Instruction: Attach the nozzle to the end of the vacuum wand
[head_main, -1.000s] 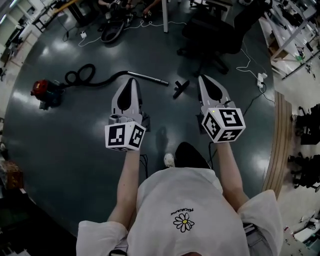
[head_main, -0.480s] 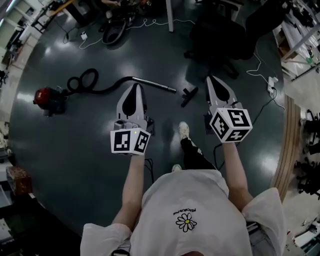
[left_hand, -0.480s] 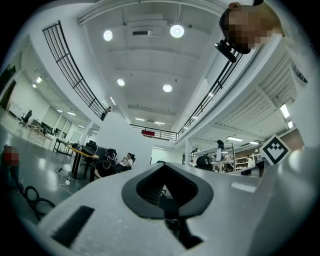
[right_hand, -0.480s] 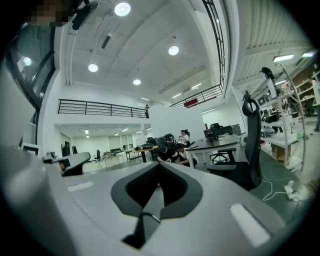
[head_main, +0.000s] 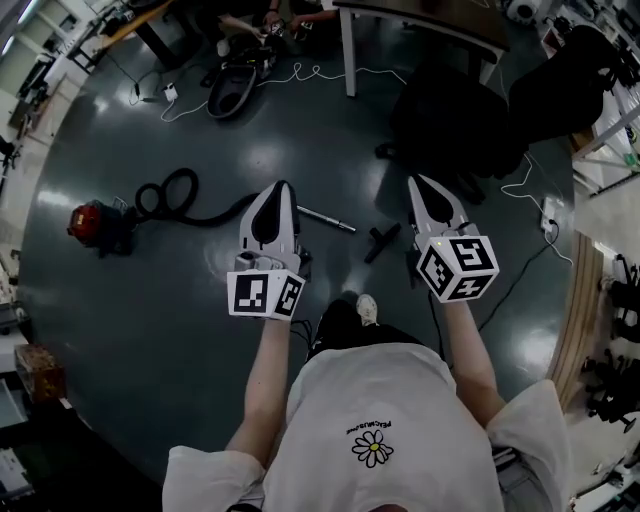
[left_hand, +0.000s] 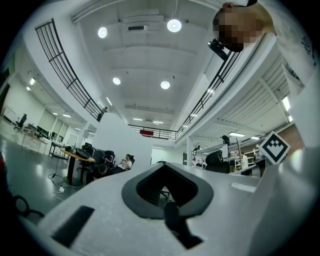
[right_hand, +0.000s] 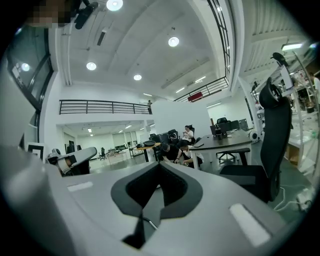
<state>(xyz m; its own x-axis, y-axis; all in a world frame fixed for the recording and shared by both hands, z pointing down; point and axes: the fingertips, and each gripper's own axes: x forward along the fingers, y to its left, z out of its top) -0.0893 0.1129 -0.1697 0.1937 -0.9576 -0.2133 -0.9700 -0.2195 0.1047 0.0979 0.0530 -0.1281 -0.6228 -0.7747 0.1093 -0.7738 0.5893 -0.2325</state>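
Observation:
In the head view a red vacuum cleaner (head_main: 95, 222) sits on the dark floor at the left, its black hose (head_main: 170, 194) curling toward a silver wand (head_main: 326, 220). The black nozzle (head_main: 382, 241) lies loose on the floor just right of the wand's end, apart from it. My left gripper (head_main: 284, 186) is held above the hose and wand, shut and empty. My right gripper (head_main: 419, 181) hovers to the right of the nozzle, also shut and empty. Both gripper views look level across the hall, over the closed left gripper (left_hand: 162, 165) and right gripper (right_hand: 159, 165); neither shows wand or nozzle.
Black office chairs (head_main: 452, 115) stand beyond the nozzle, next to a white table leg (head_main: 347, 50). Cables and a power strip (head_main: 552, 212) lie at the right. People sit at a desk (right_hand: 226, 137) farther off. My shoe (head_main: 366, 309) is near the nozzle.
I have walked toward the wand and nozzle; both lie closer to my feet and lower in the head view. Both grippers travelled forward with me and stayed shut.

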